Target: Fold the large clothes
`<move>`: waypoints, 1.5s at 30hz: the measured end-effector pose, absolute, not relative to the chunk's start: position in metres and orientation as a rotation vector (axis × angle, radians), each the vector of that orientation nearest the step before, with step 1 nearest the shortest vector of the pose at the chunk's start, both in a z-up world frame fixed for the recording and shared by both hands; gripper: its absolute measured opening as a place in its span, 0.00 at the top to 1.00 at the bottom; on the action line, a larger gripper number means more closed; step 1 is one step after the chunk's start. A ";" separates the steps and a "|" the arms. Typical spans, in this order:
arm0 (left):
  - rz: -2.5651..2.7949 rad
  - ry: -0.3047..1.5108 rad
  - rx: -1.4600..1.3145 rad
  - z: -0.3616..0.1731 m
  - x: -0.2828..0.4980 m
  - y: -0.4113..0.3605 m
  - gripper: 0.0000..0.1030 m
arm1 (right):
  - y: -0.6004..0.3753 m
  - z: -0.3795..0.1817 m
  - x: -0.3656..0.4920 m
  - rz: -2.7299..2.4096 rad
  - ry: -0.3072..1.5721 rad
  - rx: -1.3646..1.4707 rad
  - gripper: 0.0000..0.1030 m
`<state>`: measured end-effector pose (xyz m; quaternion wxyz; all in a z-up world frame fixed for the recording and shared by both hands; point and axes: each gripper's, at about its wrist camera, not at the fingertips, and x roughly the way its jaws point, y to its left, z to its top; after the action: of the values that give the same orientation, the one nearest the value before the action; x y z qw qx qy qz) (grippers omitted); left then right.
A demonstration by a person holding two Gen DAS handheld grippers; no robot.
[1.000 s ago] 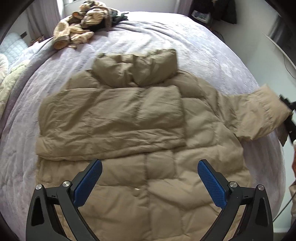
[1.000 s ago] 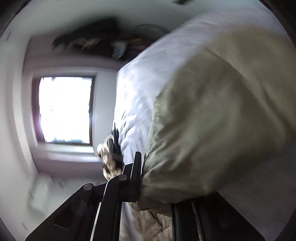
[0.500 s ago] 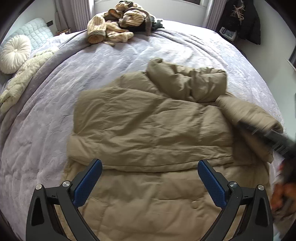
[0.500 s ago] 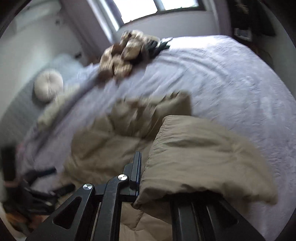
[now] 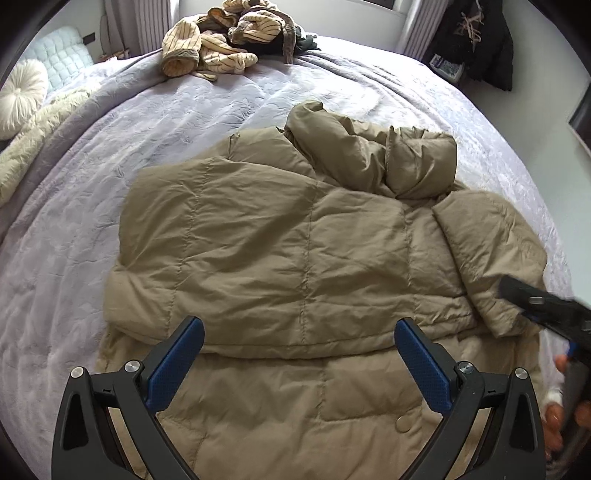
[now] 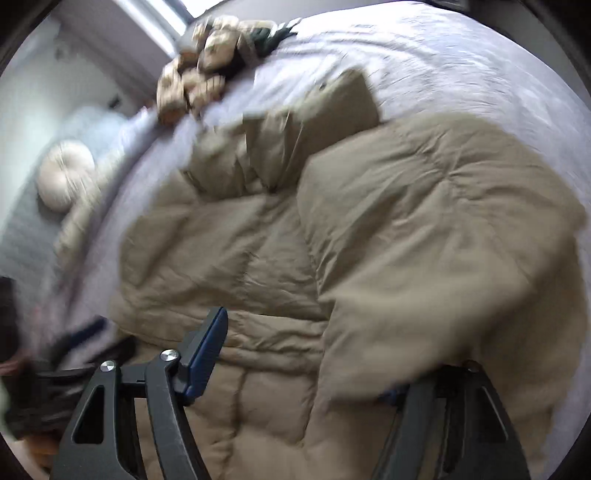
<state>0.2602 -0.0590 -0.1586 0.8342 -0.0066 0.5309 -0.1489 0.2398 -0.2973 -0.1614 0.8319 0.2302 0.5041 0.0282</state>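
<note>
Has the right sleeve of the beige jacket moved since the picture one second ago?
Yes. The right sleeve lay stretched out past the jacket toward the bed's edge; now it lies folded inward over the jacket's body.

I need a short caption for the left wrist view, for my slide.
Left claw open above a tan jacket on the bed, both sleeves folded in; right claw at the right sleeve.

A bed (image 5: pixel 155 122) under a pale lilac quilted cover fills the room ahead of the jaws. Far beyond them, grey curtains (image 5: pixel 147 26) hang against white walls (image 5: pixel 532 122), daylit.
</note>
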 end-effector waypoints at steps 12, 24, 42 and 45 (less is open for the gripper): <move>-0.333 1.128 -0.093 -0.158 0.277 -0.023 0.00 | -0.410 -0.163 0.216 -0.255 0.837 1.018 0.90; -0.541 1.143 -0.459 -0.146 0.298 0.031 0.00 | -0.240 -0.141 0.274 0.187 0.966 0.359 0.91; -0.609 1.339 -0.327 -0.197 0.306 -0.035 0.15 | -0.262 -0.157 0.208 0.155 1.172 0.340 0.39; -0.622 1.367 -0.328 -0.204 0.307 -0.042 0.69 | -0.313 -0.165 0.181 0.078 1.187 0.530 0.39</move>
<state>0.3075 -0.0424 -0.2036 0.7187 -0.1482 0.6183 -0.2815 0.1806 -0.3128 -0.1652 0.7953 0.2467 0.5526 0.0365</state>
